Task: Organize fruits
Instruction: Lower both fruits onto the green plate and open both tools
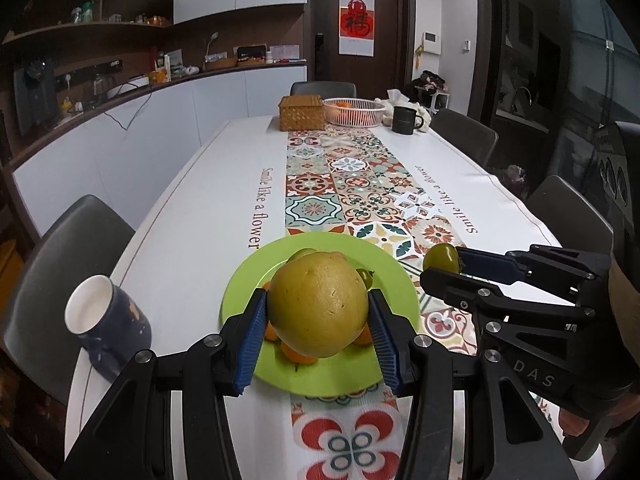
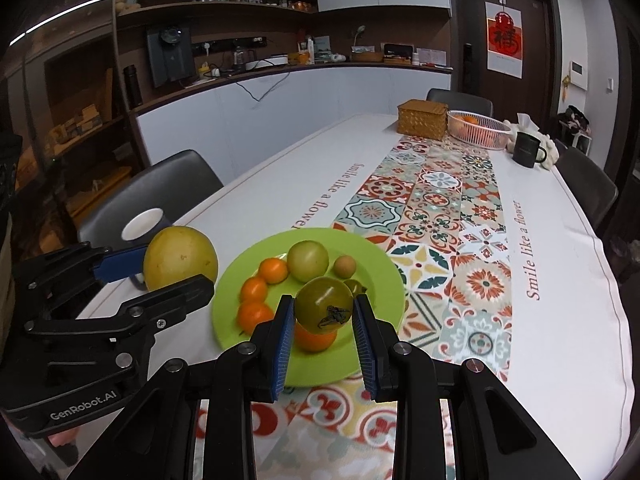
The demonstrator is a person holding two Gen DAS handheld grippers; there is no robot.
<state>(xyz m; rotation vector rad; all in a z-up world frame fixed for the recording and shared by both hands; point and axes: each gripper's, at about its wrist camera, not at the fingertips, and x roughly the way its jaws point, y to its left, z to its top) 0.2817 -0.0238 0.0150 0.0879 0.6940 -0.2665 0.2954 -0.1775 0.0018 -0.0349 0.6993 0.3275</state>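
Above the green plate (image 2: pixel 362 364), left gripper (image 1: pixel 318 330) clamps the pomelo (image 1: pixel 318 304) over its left half while right gripper (image 2: pixel 323 340) grips a green tomato (image 2: pixel 325 305) nearer centre, both directly overhead.

Both cameras sit low over the near end of the desk (image 1: pixel 192 208), close to the plate (image 1: pixel 244 280), facing down its length toward the door (image 1: pixel 356 20). The left view looks straight along; the right angles leftward. Each catches the other hand-held gripper.
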